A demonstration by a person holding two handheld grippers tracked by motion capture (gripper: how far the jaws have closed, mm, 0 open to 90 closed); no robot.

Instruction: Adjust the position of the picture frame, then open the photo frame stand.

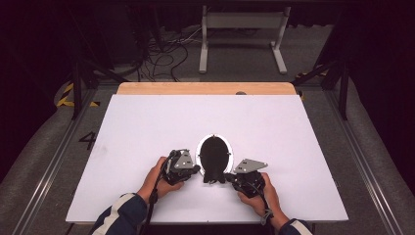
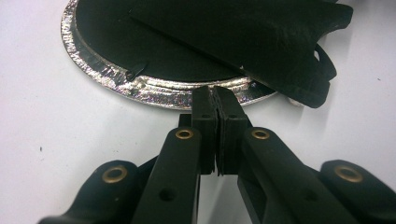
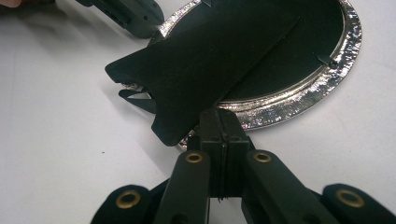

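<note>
An oval picture frame [image 1: 214, 149] lies face down on the white table, its black back up and its silver rim [image 2: 112, 74] [image 3: 327, 79] showing. A black fold-out stand [image 2: 261, 42] [image 3: 210, 60] is raised off the back at the near end. My left gripper [image 1: 198, 170] [image 2: 215, 95] is shut, with its tips against the rim's near-left edge. On the near-right side, my right gripper [image 1: 226, 178] [image 3: 220, 116] is shut too, tips at the rim just under the stand's edge. Whether either one pinches the rim, I cannot tell.
A white board [image 1: 147, 127] covers the table, and a wooden strip [image 1: 205, 88] shows along its far edge. Beyond the table lie floor cables [image 1: 166, 56] and a white stand's legs [image 1: 242, 34]. The left gripper's body [image 3: 135, 16] shows at the top of the right gripper view.
</note>
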